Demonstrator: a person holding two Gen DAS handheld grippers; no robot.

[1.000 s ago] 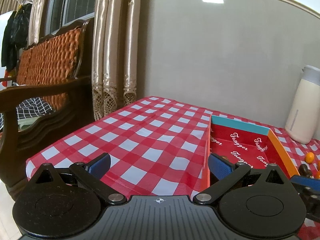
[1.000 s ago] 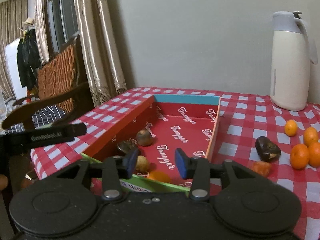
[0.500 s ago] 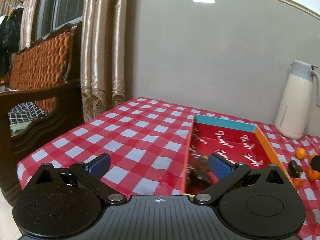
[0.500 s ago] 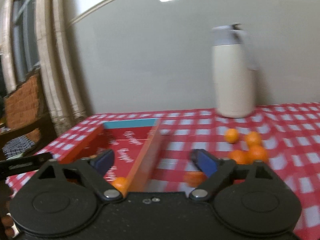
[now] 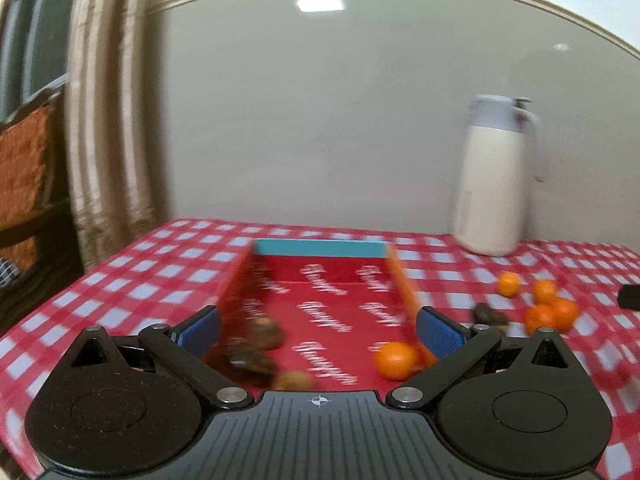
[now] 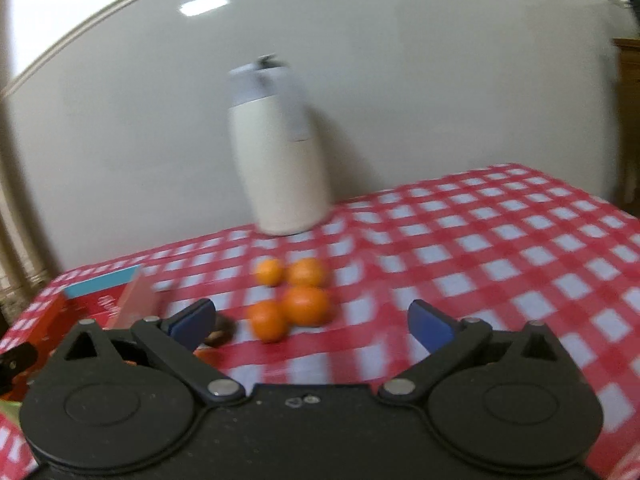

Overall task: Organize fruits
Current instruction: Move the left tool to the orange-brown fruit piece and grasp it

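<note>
A red open box [image 5: 320, 312] with a blue far wall lies on the checked cloth. In it are one orange [image 5: 395, 360] and a few dark and brown fruits [image 5: 268, 332]. My left gripper [image 5: 318, 330] is open wide in front of the box, its pads holding nothing. Right of the box, several oranges [image 6: 306, 306] and a dark fruit [image 6: 218, 332] lie on the cloth. My right gripper [image 6: 312, 324] faces those oranges from short of them. Its jaws are opening, with nothing between the pads. Both views are blurred.
A cream thermos jug [image 6: 280, 168] stands at the back by the wall, behind the oranges. Beyond the table's left edge are a curtain [image 5: 108, 140] and a wooden chair [image 5: 28, 184]. The checked cloth [image 6: 500, 248] runs on to the right of the oranges.
Both views have swung right. The right gripper left the box, opened wide and now faces the loose oranges. The left gripper, still open, now looks into the box.
</note>
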